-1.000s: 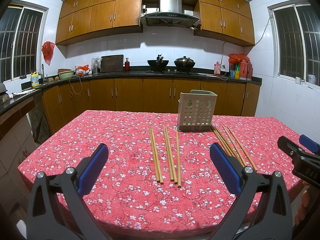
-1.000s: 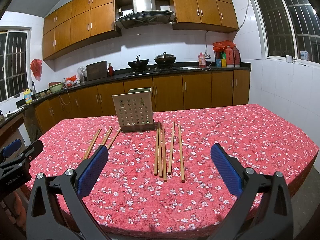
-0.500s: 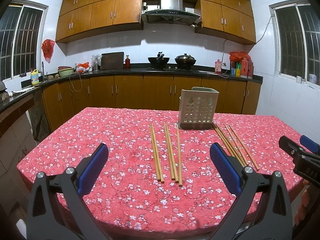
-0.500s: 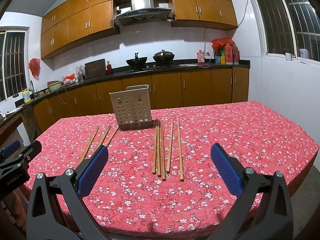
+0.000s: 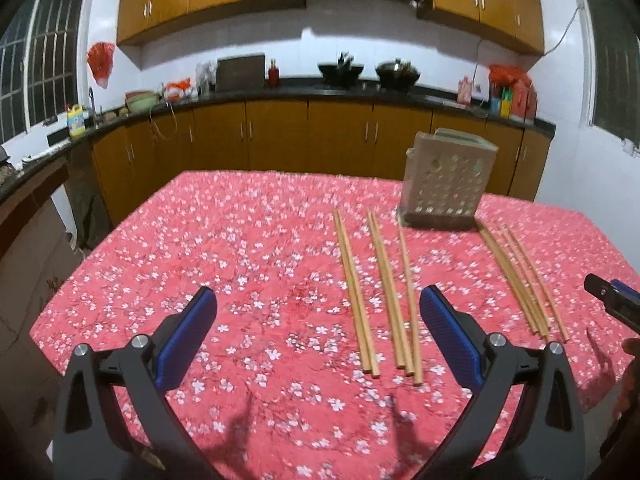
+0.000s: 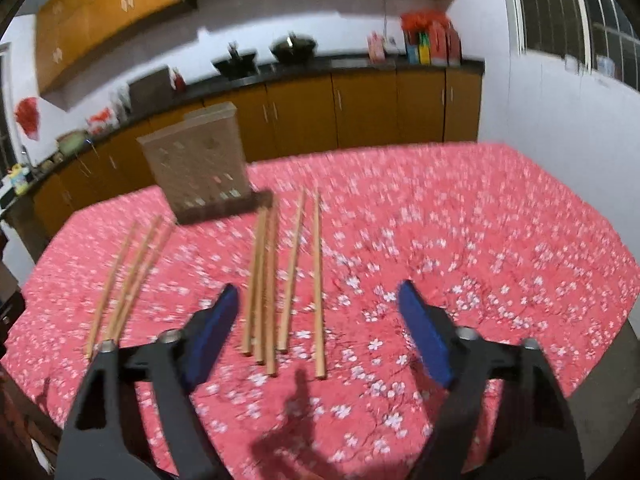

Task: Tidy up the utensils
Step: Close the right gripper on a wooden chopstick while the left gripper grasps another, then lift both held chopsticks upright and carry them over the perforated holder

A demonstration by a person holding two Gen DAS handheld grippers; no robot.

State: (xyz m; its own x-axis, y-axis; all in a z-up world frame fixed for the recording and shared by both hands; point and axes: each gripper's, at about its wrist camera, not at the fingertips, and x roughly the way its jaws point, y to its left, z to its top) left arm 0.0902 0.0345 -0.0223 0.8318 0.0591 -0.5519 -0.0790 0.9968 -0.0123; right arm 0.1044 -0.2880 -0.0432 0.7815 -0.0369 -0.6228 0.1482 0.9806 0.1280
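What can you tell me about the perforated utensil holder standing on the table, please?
The utensil holder is a pale beige, box-shaped caddy, plastic by its look, its front wall pierced by rows of round holes. It stands upright on a darker base at the far side of the table, on the red floral cloth. Nothing shows above its open top. Groups of wooden chopsticks lie on the cloth before it, their far ends close to its base; whether any touches is unclear. Neither gripper is near it.

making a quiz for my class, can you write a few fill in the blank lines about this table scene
1. The chopsticks lie flat on a ____ flowered tablecloth.
2. The perforated utensil holder stands ____ at the chopsticks' far ends.
3. The left gripper holds ____ between its blue pads.

Missing words: red; upright; nothing
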